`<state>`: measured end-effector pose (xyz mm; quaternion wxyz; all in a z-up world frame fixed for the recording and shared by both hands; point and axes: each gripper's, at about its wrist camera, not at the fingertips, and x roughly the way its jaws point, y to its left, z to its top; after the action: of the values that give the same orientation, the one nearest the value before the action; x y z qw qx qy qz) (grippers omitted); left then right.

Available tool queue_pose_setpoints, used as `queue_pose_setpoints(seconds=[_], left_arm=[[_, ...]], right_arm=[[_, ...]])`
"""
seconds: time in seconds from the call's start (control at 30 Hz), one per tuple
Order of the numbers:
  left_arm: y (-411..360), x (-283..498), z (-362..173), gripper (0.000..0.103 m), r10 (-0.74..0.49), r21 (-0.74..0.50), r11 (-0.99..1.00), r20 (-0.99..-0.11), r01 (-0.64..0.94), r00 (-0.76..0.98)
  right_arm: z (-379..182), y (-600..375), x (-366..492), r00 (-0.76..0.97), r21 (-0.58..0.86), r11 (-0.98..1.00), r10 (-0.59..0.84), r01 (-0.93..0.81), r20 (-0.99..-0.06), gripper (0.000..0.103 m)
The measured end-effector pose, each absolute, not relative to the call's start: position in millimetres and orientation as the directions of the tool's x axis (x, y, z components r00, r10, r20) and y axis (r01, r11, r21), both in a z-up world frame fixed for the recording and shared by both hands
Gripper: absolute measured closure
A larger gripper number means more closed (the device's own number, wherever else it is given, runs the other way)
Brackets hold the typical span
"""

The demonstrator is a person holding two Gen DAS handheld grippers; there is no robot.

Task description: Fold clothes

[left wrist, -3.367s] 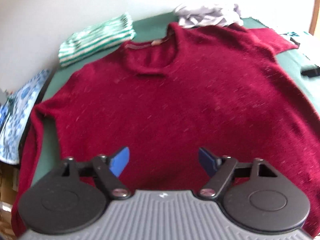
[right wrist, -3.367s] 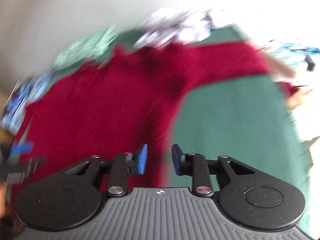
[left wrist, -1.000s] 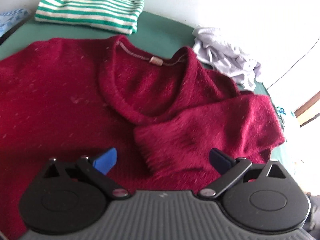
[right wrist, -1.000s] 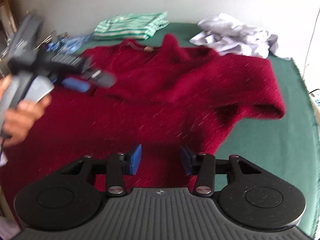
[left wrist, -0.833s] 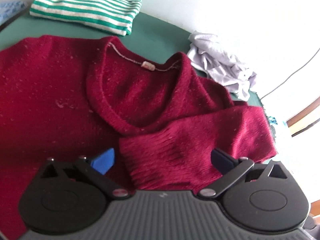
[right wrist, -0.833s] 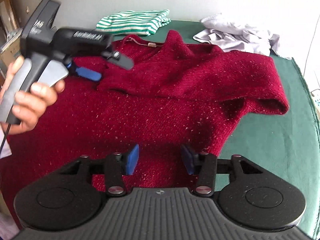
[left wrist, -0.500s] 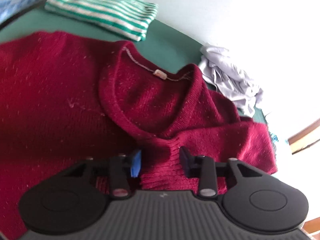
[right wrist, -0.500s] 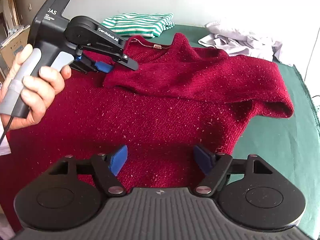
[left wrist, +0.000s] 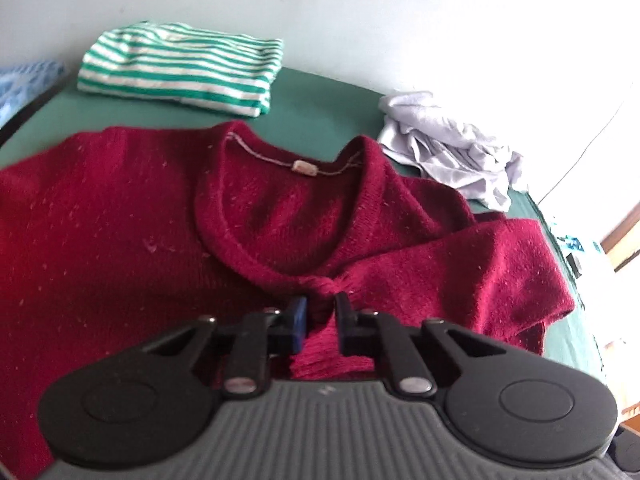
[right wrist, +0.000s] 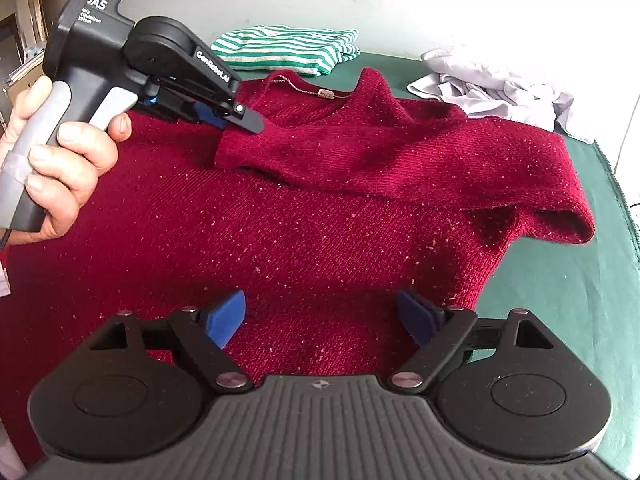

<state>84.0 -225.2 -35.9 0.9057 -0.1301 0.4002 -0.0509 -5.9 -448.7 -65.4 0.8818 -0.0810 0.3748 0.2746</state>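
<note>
White lettering "GenRobot.AI" ran along the arm of the left gripper [right wrist: 224,118]. On its black body stood "DAS", partly cut off, over 2 small unreadable lines.

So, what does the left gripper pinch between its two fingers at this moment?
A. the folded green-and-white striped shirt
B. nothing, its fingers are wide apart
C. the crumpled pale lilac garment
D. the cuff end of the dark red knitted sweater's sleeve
D: the left gripper is shut on bunched knit at the cuff of the dark red knitted sweater, whose sleeve lies folded across the chest.
</note>
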Motion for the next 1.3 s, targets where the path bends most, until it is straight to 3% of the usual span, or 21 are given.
queue_pose_setpoints(seconds=[0.27, 0.57, 0.6, 0.67, 0.73, 0.93, 1.03, 1.13, 1.3], left_arm=[[-264, 81, -50, 0.103, -0.068, -0.069, 0.997, -0.734, 0.026, 0.676], [-257, 94, 25, 0.103, 0.034, 0.043, 0.999, -0.612, -0.010, 0.790], [-253, 97, 36, 0.103, 0.034, 0.045, 0.999, -0.598, -0.009, 0.801], [-245, 101, 57, 0.103, 0.023, 0.040, 0.999, -0.579, 0.000, 0.815], [-240, 109, 68, 0.103, 0.010, 0.033, 0.999, -0.580, 0.011, 0.815], [-231, 114, 104, 0.103, -0.070, -0.027, 0.997, -0.551, 0.066, 0.831], [-226, 107, 133, 0.103, -0.096, -0.050, 0.995, -0.505, 0.082, 0.858], [-212, 98, 159, 0.103, -0.107, -0.063, 0.994, -0.459, 0.088, 0.882], [-177, 88, 162, 0.103, -0.089, -0.069, 0.996, -0.449, 0.065, 0.889]], right_arm=[[-67, -449, -10, 0.587, 0.049, 0.833, 0.429, -0.551, -0.687, 0.017], [-69, -447, -11, 0.600, 0.042, 0.836, 0.426, -0.546, -0.678, 0.019], [-67, -447, -10, 0.601, 0.041, 0.839, 0.421, -0.542, -0.679, 0.022], [-61, -452, -5, 0.605, 0.079, 0.855, 0.425, -0.513, -0.673, 0.051], [-53, -459, 8, 0.590, 0.170, 0.852, 0.474, -0.495, -0.654, 0.065], [-56, -445, 78, 0.606, 0.236, 0.884, 0.451, -0.403, -0.655, 0.074], [-64, -437, 108, 0.626, 0.193, 0.915, 0.386, -0.356, -0.677, 0.091], [-55, -445, 117, 0.721, 0.103, 0.964, 0.254, -0.247, -0.645, 0.085], [-54, -482, 114, 0.712, 0.347, 0.934, 0.302, -0.087, -0.634, 0.076]])
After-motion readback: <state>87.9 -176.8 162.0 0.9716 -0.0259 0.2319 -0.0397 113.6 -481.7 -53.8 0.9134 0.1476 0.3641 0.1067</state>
